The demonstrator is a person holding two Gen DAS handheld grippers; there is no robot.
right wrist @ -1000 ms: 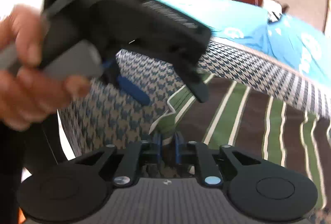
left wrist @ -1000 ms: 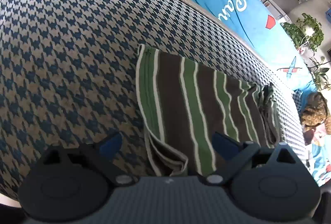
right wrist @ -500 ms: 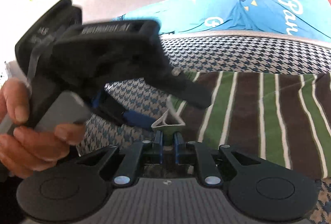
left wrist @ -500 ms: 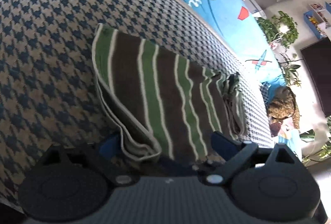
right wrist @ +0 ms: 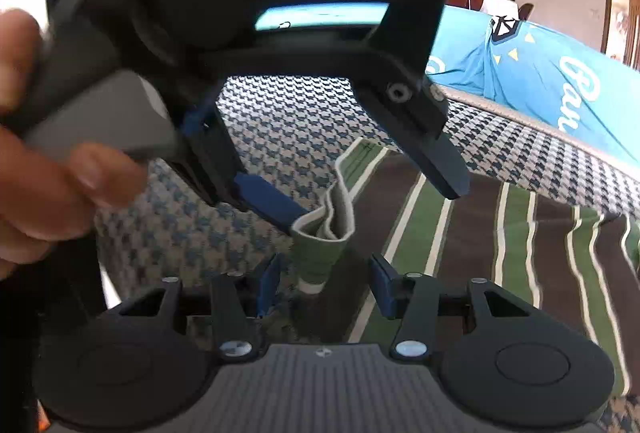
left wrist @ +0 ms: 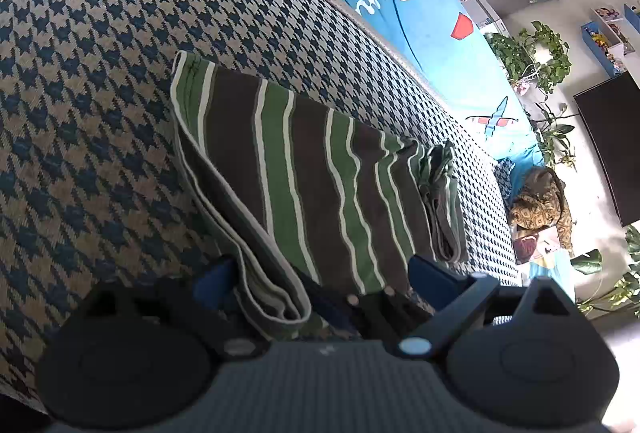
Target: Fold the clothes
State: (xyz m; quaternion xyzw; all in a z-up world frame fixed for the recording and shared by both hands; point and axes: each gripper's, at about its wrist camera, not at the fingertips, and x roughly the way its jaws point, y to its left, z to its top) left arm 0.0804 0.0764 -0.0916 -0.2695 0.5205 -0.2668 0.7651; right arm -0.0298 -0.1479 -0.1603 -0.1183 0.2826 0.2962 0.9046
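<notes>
The folded striped shirt [left wrist: 304, 177] lies on the houndstooth bed cover [left wrist: 88, 81]. Both the left claw [left wrist: 320, 277] and right claw [right wrist: 324, 283] gape around its layered corner [right wrist: 324, 229]; those unpinched layers may spring apart.

The right hand-held gripper [right wrist: 324, 289], clamped on the corner of the folded green, brown and white striped garment [right wrist: 500, 233] half a second ago, has spread its jaws; the layered corner now stands free between them.
</notes>
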